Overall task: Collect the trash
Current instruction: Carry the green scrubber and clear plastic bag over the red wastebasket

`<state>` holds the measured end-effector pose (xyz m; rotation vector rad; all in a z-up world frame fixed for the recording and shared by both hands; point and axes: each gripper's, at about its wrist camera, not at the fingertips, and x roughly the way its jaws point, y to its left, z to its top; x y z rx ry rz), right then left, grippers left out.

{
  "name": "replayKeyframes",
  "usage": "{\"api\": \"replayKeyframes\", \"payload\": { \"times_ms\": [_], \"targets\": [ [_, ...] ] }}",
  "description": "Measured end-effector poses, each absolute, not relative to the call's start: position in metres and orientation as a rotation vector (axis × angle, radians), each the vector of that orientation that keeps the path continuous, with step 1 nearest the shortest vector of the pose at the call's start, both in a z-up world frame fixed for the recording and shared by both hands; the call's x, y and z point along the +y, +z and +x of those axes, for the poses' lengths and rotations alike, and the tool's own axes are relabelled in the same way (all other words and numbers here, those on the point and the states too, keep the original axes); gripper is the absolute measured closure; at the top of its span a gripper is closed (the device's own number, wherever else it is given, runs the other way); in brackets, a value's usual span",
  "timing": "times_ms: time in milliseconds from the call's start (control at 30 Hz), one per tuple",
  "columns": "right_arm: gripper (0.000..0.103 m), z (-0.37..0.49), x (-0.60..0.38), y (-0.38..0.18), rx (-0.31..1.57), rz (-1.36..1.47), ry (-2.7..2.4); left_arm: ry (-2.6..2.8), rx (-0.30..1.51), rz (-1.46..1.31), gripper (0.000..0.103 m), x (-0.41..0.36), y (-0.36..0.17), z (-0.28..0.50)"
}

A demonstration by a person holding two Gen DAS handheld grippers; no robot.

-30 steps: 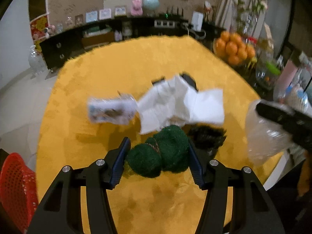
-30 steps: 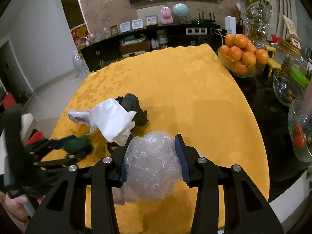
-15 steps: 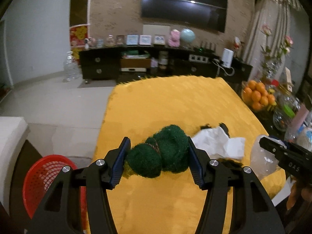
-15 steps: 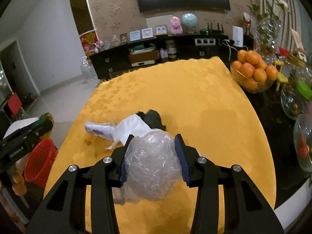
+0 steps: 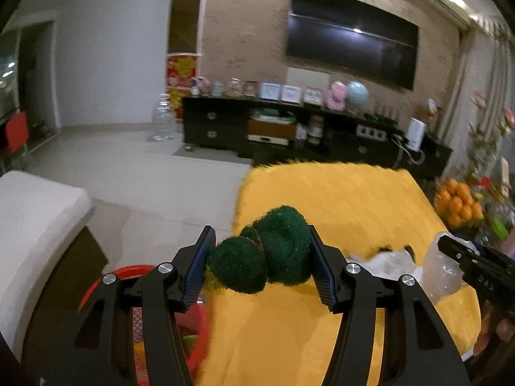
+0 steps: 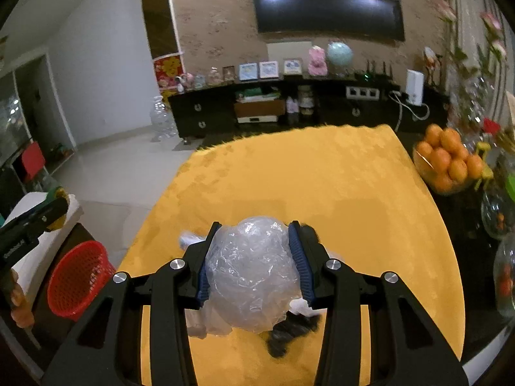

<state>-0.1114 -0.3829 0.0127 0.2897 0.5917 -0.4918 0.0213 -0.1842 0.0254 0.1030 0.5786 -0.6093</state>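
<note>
My left gripper (image 5: 259, 257) is shut on a dark green scrubby wad (image 5: 267, 254), held above the left edge of the yellow table (image 5: 338, 199), with the red mesh basket (image 5: 128, 276) just below and to the left on the floor. My right gripper (image 6: 254, 257) is shut on a crumpled ball of clear plastic (image 6: 251, 270) over the near part of the table (image 6: 289, 173). White tissue (image 5: 386, 262) and a black scrap (image 6: 286, 334) lie on the cloth under it. In the right wrist view the left gripper (image 6: 35, 222) shows at the far left, above the basket (image 6: 77, 276).
A white-topped seat (image 5: 38, 206) stands left of the basket. A bowl of oranges (image 6: 447, 160) and glass jars (image 6: 502, 212) crowd the table's right side. A dark sideboard (image 6: 289, 109) with frames and a TV (image 6: 325, 3) line the far wall.
Both grippers have lifted and swung left, away from the trash pile. The left one now hangs past the table's edge near the red basket, wad still gripped; the right keeps its plastic ball.
</note>
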Motion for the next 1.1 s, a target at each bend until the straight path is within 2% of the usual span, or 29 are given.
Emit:
{"api": "replayKeyframes", "payload": {
  "times_ms": [433, 1100],
  "targets": [
    [0.062, -0.017, -0.327, 0.049, 0.561, 0.152, -0.297, -0.393, 0.583, 0.011, 0.049, -0.099, 0.030, 0.066],
    [0.061, 0.058, -0.240, 0.003, 0.699, 0.192, -0.005, -0.207, 0.692, 0.049, 0.049, -0.038, -0.008, 0.105]
  ]
}}
